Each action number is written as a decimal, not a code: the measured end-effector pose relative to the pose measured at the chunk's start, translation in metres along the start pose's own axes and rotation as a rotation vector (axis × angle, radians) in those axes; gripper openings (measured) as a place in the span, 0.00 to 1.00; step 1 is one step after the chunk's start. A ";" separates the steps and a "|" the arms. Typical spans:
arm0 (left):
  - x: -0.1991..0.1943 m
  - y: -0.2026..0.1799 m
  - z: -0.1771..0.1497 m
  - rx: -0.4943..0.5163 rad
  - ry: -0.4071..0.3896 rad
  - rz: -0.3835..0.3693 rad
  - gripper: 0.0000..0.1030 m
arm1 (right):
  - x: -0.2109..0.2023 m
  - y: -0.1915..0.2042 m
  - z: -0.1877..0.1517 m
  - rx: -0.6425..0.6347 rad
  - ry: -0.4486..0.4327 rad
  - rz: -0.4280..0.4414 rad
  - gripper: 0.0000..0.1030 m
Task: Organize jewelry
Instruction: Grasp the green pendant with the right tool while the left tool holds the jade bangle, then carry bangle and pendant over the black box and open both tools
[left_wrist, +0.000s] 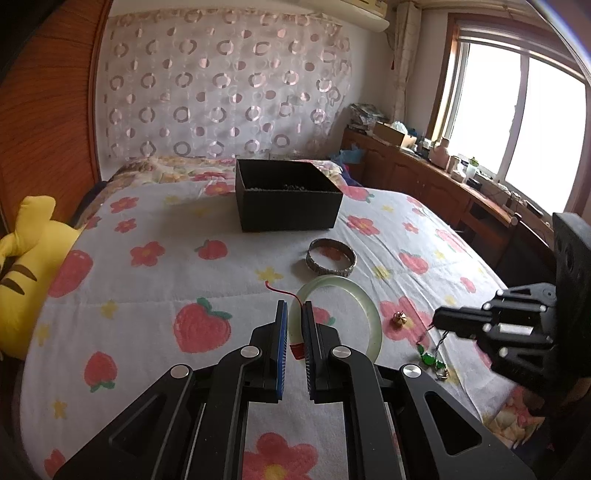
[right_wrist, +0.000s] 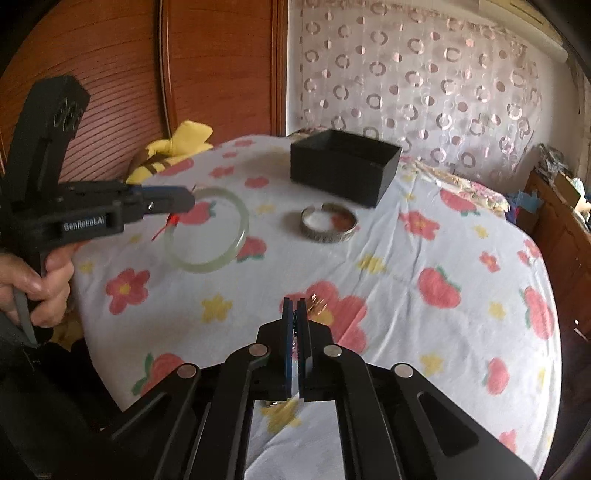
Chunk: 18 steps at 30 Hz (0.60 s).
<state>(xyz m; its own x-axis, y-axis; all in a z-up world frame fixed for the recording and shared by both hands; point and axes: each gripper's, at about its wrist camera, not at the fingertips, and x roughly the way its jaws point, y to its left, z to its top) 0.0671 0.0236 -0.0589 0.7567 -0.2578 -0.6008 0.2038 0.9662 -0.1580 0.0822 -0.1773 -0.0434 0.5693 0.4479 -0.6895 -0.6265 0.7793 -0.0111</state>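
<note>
Two handheld grippers are working over the flower-and-strawberry printed bedspread (left_wrist: 147, 295), and the open black rectangular box (left_wrist: 286, 195) standing toward the head of the bed is plainly where the jewelry is meant to end up.

Well to the left of the box, a yellow plush toy with brown stripes (left_wrist: 26, 258) is lying against the wooden headboard, out of the way.

In front of the box and slightly left, the left gripper (left_wrist: 294, 306) is pinching the near-left rim of the pale green translucent jade bangle (left_wrist: 373, 314), its blue pads nearly closed on the band just where a thin red thread (left_wrist: 282, 291) is tied. Gripping the rim edge-on looks like the sensible way to lift a flat hoop off soft fabric; from the right wrist camera the bangle seems tilted and partly raised.

Directly in front of the box, between it and the bangle, a silver patterned cuff bracelet (left_wrist: 331, 257) is lying flat, untouched.

Farther right of the box and nearer the foot, the right gripper (right_wrist: 294, 306) is squeezed almost fully shut on a dark cord strung with green beads (left_wrist: 430, 356), which is trailing onto the cover. Just beside it a small gold bell charm (left_wrist: 399, 318) is resting on a red flower; I cannot tell whether it is attached.
</note>
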 end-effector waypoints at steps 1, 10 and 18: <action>-0.001 0.000 0.001 -0.002 -0.004 -0.001 0.07 | -0.003 -0.002 0.003 0.000 -0.009 -0.002 0.03; 0.002 0.003 0.031 0.007 -0.032 -0.001 0.07 | -0.020 -0.018 0.051 -0.048 -0.092 -0.033 0.03; 0.021 0.013 0.087 0.014 -0.080 0.008 0.07 | -0.010 -0.043 0.126 -0.090 -0.168 -0.052 0.03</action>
<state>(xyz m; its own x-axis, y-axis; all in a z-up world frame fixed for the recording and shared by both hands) 0.1395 0.0310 -0.0057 0.8054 -0.2497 -0.5376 0.2053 0.9683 -0.1422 0.1704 -0.1607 0.0550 0.6786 0.4806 -0.5554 -0.6345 0.7646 -0.1136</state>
